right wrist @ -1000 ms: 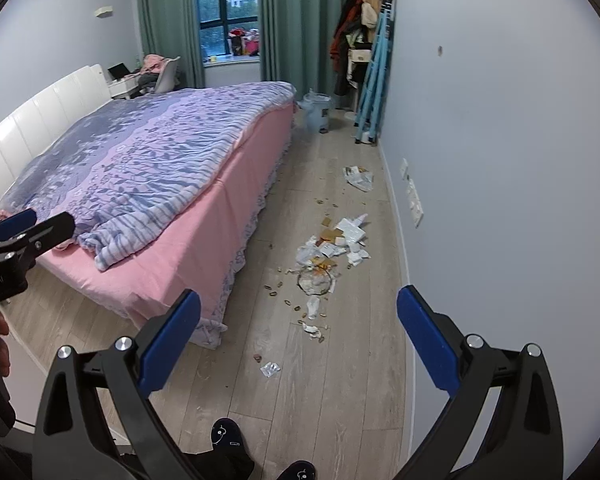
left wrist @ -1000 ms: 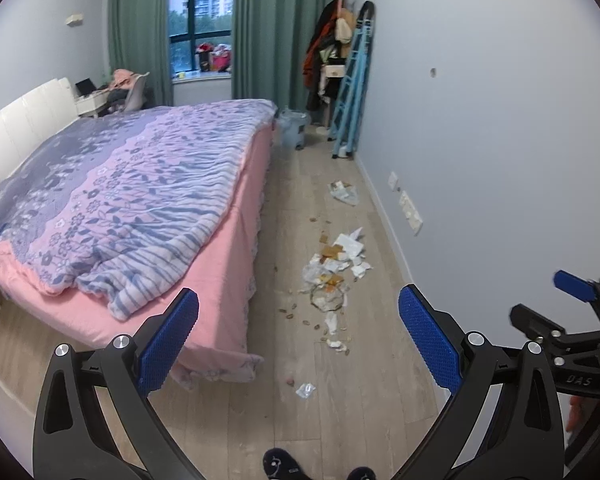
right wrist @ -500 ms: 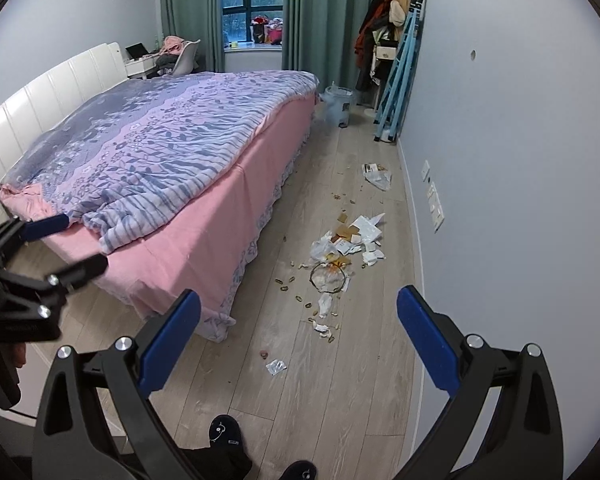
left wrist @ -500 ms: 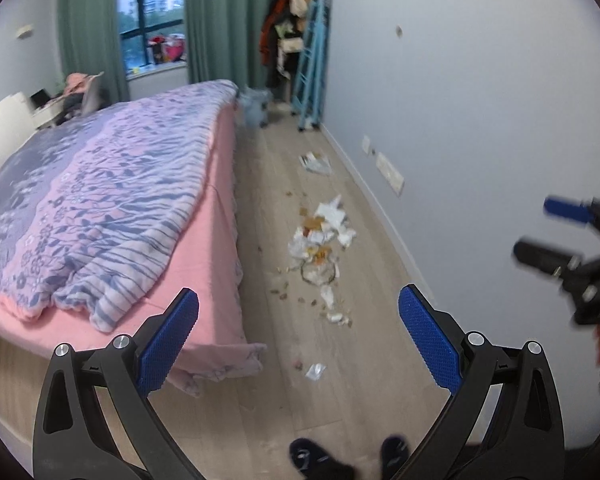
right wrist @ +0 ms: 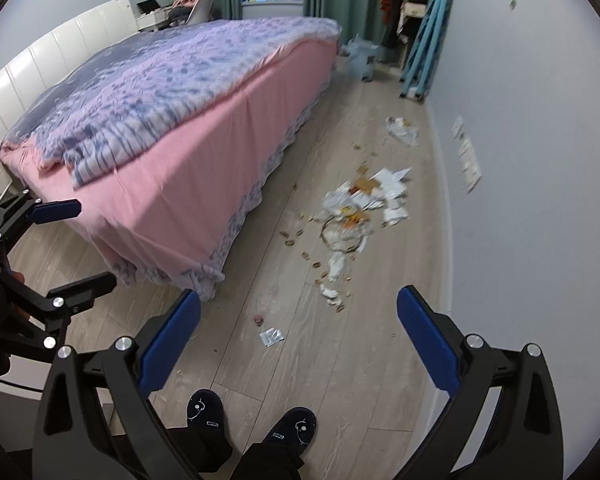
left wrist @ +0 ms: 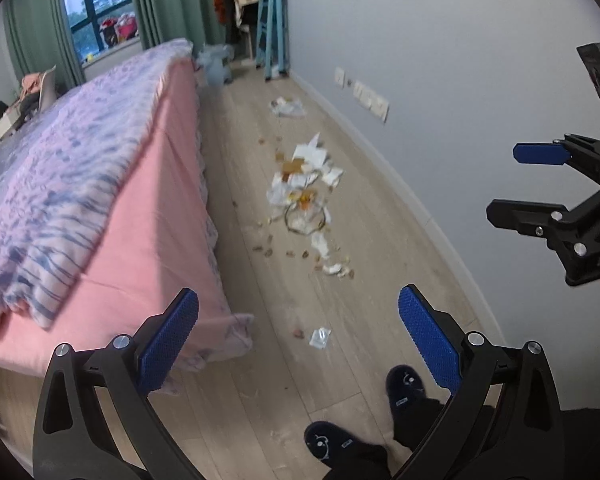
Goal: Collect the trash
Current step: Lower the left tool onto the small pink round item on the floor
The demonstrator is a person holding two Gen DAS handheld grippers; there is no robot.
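Trash lies scattered on the wooden floor between the bed and the wall: a pile of torn white paper and orange scraps (left wrist: pixel 304 184) (right wrist: pixel 364 196), a small clear wrapper (left wrist: pixel 320 337) (right wrist: pixel 271 336) nearest me, and a crumpled wrapper (left wrist: pixel 287 107) (right wrist: pixel 402 130) farther off. My left gripper (left wrist: pixel 298 336) is open and empty, well above the floor. My right gripper (right wrist: pixel 298 336) is open and empty too. Each gripper shows at the edge of the other's view, the right one (left wrist: pixel 540 184) and the left one (right wrist: pixel 60 248).
A bed with a pink sheet and purple quilt (right wrist: pixel 180 112) fills the left. The grey wall (left wrist: pixel 440 80) runs along the right. A pale blue bin (right wrist: pixel 360 60) and a blue folded ladder (right wrist: pixel 424 40) stand at the far end. My slippered feet (right wrist: pixel 252 420) are below.
Both grippers have tilted downward and moved forward, so the floor trash and my feet now show larger. The jaws have stayed open.
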